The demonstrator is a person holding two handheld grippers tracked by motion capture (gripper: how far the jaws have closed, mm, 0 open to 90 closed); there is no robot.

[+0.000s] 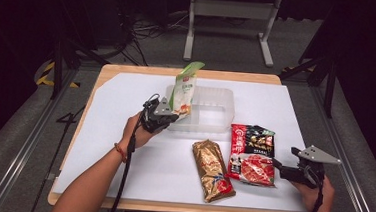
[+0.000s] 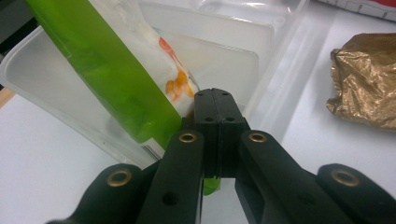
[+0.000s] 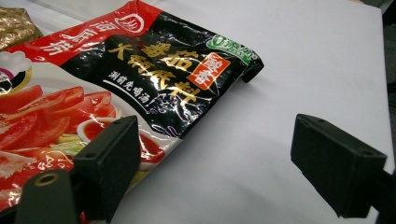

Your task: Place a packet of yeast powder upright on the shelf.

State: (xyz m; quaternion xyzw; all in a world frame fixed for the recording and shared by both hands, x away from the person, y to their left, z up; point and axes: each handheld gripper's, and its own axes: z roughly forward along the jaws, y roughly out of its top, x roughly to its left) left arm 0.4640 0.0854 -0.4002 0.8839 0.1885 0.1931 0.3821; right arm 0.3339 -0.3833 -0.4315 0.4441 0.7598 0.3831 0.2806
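My table (image 1: 135, 182), under its white sheet, bears everything. At the far middle stands the clear plastic tub (image 1: 210, 112), and the green-and-white pouch (image 1: 184, 88) rises nearly upright out of its left end, leaning a little. In the left gripper view the pouch (image 2: 107, 79) slants across the tub's near wall (image 2: 42, 102), its lower edge pinched in my tool. My left gripper (image 1: 168, 115) has its jaws pressed together on that lower corner, at the tub's left front rim. Nearer me lie the red-and-black soup-base packet (image 1: 252, 155) and the gold packet (image 1: 212, 170), side by side and flat. My right gripper (image 1: 278, 167) rests at the red packet's right edge, jaws spread wide and holding nothing; in its own view one jaw sits against the packet (image 3: 140, 74), the other over bare sheet.
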